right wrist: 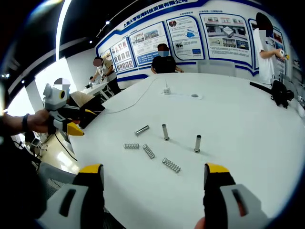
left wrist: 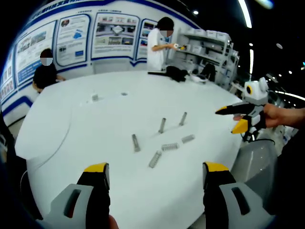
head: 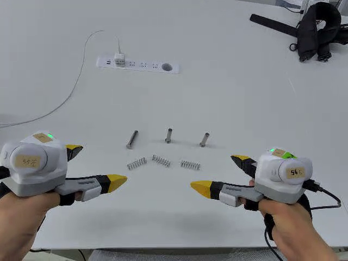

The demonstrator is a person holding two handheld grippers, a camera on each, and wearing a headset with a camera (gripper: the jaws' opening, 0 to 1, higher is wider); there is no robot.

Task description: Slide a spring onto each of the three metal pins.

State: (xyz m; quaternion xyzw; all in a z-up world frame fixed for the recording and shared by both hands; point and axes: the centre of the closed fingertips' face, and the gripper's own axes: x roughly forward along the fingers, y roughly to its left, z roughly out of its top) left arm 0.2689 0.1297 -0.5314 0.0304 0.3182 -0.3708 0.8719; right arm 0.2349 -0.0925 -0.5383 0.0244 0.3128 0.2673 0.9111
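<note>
Three metal pins sit mid-table: the left pin (head: pixel 132 139) (left wrist: pixel 136 142) (right wrist: pixel 141 130) lies on its side, while the middle pin (head: pixel 169 135) (right wrist: pixel 165 132) and the right pin (head: pixel 204 140) (right wrist: pixel 197 143) stand upright. In front of them lie three loose springs: left (head: pixel 137 163), middle (head: pixel 161 160), right (head: pixel 190 165). My left gripper (head: pixel 95 164) (left wrist: pixel 156 168) is open, left of the springs and holding nothing. On the other side my right gripper (head: pixel 218 173) (right wrist: pixel 154 168) is open too, and also bare.
A white power strip (head: pixel 137 64) with a plug and a cable lies farther back. Black straps (head: pixel 318 24) rest at the far right corner. The table's front edge (head: pixel 179 247) runs just below my hands. People stand by the far walls.
</note>
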